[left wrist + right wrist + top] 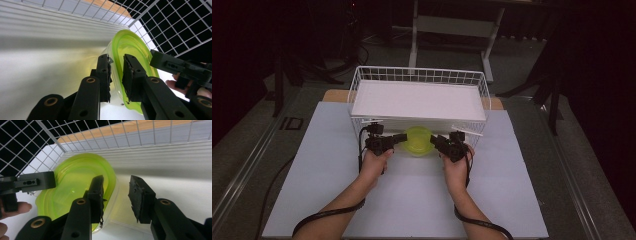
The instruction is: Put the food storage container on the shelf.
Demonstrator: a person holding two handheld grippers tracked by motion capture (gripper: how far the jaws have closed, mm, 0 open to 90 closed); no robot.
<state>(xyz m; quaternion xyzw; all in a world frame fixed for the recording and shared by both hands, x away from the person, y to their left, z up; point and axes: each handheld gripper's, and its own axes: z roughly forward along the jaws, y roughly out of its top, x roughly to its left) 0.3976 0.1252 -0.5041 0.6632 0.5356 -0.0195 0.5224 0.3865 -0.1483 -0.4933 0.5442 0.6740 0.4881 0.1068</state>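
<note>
Green-lidded and clear-walled, the plastic container (418,141) is sitting at the front of the white wire basket (362,80), tucked under the near edge of a stack of white corrugated sheets (419,100), all of it on a pale table (327,170). It looks light, thin and a little flexible, with a glossy skin that could slip between hard pads; the raised lip of the lid (75,182) seems the firmest place to take it, since the side walls would probably bow under a squeeze.

From the left gripper view, the left gripper (116,75) is straddling that lip with its jaws only narrowly parted, one pad (103,75) outside against the clear wall and the other over the lid; whether they are actually pressing on it I cannot tell. From the right gripper view, the right gripper (116,195) is standing widely parted, its left pad (98,192) over the lid's edge and the other out over bare sheet, gripping nothing.

Seen from above, both forearms are reaching forward side by side, the left gripper (384,141) and right gripper (447,144) angling inward toward opposite ends of the container.
</note>
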